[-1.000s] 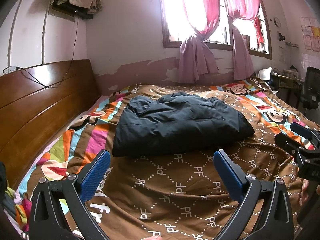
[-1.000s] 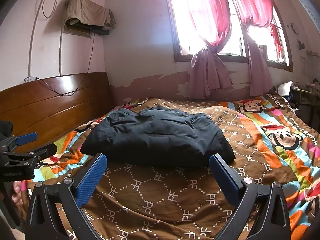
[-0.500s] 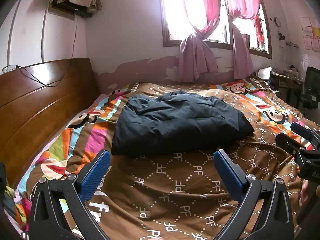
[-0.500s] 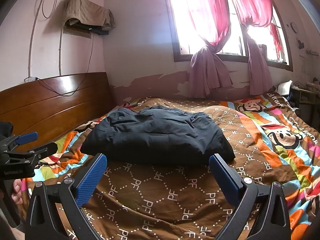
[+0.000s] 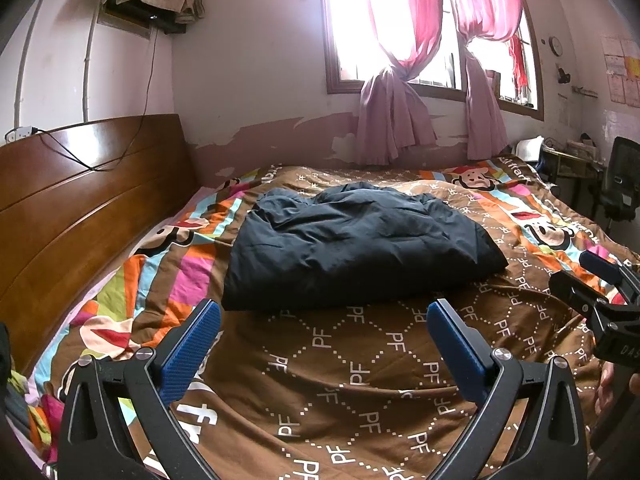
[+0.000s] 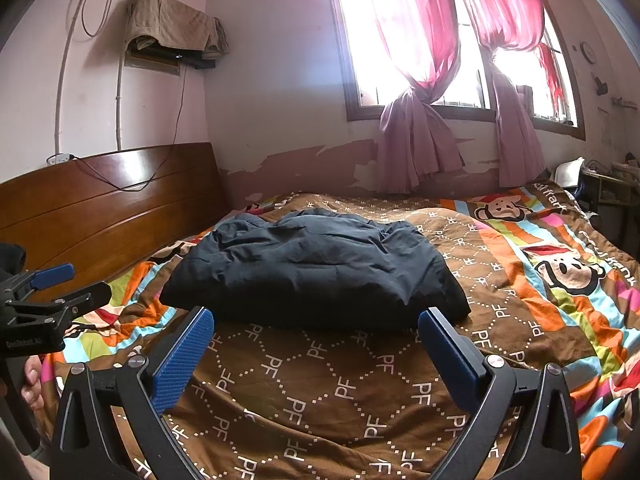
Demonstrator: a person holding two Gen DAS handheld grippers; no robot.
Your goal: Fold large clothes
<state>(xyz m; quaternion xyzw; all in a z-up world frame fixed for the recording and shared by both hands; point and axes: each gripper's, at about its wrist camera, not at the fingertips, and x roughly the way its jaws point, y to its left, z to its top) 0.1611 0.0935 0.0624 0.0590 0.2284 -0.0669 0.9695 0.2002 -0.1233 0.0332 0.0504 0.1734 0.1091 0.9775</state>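
Here, dark jacket lies bunched mid-bed on patterned quilt, near headboard. Pink curtains beyond, maybe desk far right. Left gripper, right gripper wide, empty, short of jacket.

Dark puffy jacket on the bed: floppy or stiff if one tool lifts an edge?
Probably floppy: the dark jacket lies in soft creases and rounded mounds. Its puffy bulk suggests light padding, so likely light for its size. A one-edge lift would probably let it sag and unfold.
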